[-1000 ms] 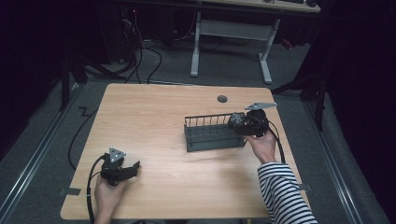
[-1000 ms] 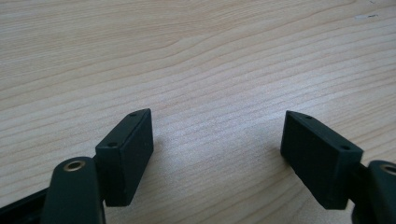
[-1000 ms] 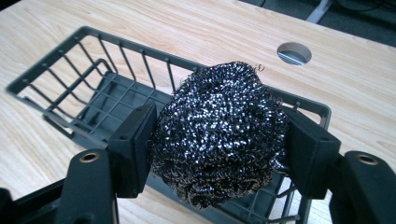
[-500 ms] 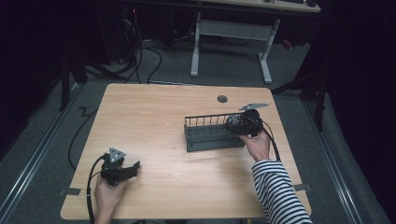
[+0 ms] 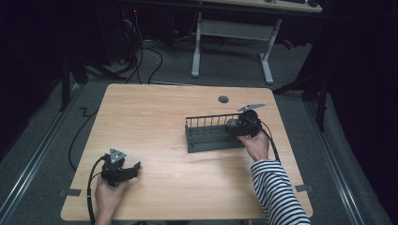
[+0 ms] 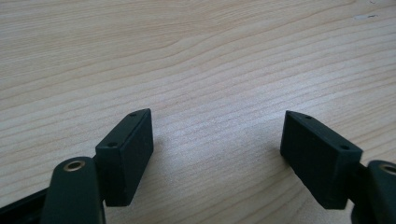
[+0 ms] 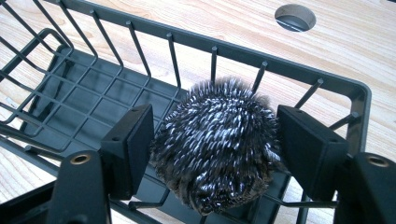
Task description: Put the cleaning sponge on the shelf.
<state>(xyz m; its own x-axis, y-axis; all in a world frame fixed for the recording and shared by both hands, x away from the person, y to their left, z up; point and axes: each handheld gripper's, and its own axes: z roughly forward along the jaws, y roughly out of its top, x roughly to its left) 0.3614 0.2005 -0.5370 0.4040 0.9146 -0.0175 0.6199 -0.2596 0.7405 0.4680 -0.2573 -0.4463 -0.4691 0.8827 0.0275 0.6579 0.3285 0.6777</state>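
No writing is showing anywhere. One scourer (image 7: 217,142) is sitting in the right end of the one rack (image 5: 206,139), half-lost in the high view. The right gripper (image 7: 217,149) is just opening around it, pads barely clear. The left gripper (image 6: 217,156) is gaping wide over bare table (image 5: 155,117).

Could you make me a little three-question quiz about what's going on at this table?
1. True or false: the left gripper holds something.
2. Where does the steel-wool ball sit? A) on the bare table B) in the wire rack C) on the floor
3. Fill in: the right gripper has its jaws on either side of the ____.

Key: 1 false, its jaws stand apart over bare wood. 2 B, at one end of the rack. 3 ball; the jaws have just been opening, and whether the pads touch it is unclear.
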